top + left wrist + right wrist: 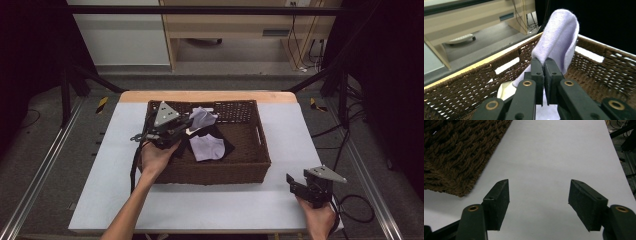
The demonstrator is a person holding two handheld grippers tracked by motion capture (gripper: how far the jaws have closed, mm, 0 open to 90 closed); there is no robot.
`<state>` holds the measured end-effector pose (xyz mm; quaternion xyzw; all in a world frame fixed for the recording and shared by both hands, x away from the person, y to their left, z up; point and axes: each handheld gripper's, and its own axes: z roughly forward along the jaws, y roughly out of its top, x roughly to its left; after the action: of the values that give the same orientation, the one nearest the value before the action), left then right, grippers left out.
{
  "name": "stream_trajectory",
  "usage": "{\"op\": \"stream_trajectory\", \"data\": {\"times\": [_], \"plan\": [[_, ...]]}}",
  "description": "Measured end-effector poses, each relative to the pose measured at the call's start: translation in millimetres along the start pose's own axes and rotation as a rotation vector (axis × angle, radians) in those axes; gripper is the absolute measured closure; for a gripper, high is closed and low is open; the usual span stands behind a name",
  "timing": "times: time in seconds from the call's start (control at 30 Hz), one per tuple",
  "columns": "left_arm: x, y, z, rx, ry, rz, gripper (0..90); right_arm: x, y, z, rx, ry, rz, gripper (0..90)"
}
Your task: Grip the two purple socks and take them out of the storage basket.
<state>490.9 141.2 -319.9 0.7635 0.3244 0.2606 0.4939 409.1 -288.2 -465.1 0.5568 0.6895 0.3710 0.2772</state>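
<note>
On the white table top (210, 200), centred toward the far edge: a dark brown woven rectangular basket (250, 170) with slot handles in its walls. Inside it, toward the left half — a pale lilac sock (209, 148) lying flat over a black cloth (226, 145), and a second pale lilac sock (202, 117) lifted above them near the far wall. Pinched between the closed jaws of the left gripper (186, 126), which reaches in over the basket's left rim; seen close in the left gripper view, fabric of that lifted sock (559, 42) standing up above the jaw tips, folded over at the top. Well apart, at the table's near right corner — the right gripper (296, 184), jaws spread wide over bare table, holding nothing, just beside the basket's corner (456, 152).
</note>
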Motion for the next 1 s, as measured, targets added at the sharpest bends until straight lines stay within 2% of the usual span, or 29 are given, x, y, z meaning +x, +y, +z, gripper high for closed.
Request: {"op": "stream_trajectory", "data": {"times": [0.1, 0.17, 0.2, 0.23, 0.37, 0.4, 0.43, 0.47, 0.5, 0.57, 0.63, 0.67, 0.8, 1.0], "plan": [[-2.0, -0.4, -8.4, -0.018, -0.007, -0.002, 85.9, 0.0, -0.2, -0.4, -0.001, -0.003, 0.003, 33.4], [-3.2, -1.1, -22.5, -0.047, -0.025, -0.010, 85.8, -0.3, -0.1, -0.3, -0.001, -0.003, 0.003, 33.4], [-3.2, -1.1, -22.5, -0.047, -0.025, -0.010, 85.8, -0.3, -0.1, -0.3, -0.001, -0.003, 0.003, 33.4], [-3.0, -1.7, -31.3, -0.072, -0.042, -0.038, 85.9, -0.2, 0.0, 0.0, 0.000, -0.002, 0.001, 33.4], [-3.3, -2.8, -44.0, -0.090, -0.051, -0.044, 85.9, 0.5, 0.0, 0.4, 0.002, -0.004, -0.002, 33.4], [-5.0, -4.2, -52.1, -0.107, -0.057, -0.050, 85.9, 0.5, -0.1, 0.2, 0.002, -0.004, -0.002, 33.4], [-5.0, -4.2, -52.1, -0.107, -0.057, -0.050, 85.9, 0.2, -0.1, 0.0, 0.000, -0.004, -0.003, 33.4], [-6.5, -6.0, -60.6, -0.114, -0.066, -0.049, 85.9, 0.1, -0.1, -0.2, -0.001, -0.004, 0.000, 33.4], [-6.5, -6.0, -60.6, -0.114, -0.066, -0.049, 85.9, 0.1, -0.1, -0.2, -0.001, -0.004, 0.000, 33.4], [-9.0, -9.8, -72.9, -0.124, -0.073, -0.044, 86.0, -0.2, -0.3, -0.3, 0.003, -0.004, 0.007, 33.4], [-10.2, -11.3, -76.3, -0.127, -0.073, -0.041, 86.0, -0.2, -0.3, -0.3, 0.003, -0.004, 0.006, 33.4], [-12.1, -14.3, -83.0, -0.125, -0.077, -0.030, 86.0, 0.0, -0.3, -0.1, 0.004, -0.002, 0.004, 33.4], [-15.3, -19.0, -91.6, -0.122, -0.081, -0.016, 86.0, -0.1, -0.4, 0.3, 0.005, -0.001, 0.000, 33.4], [-22.3, -27.9, -109.5, -0.141, -0.098, -0.003, 86.0, -0.2, -0.7, -0.1, 0.006, -0.003, 0.006, 33.5]]}}
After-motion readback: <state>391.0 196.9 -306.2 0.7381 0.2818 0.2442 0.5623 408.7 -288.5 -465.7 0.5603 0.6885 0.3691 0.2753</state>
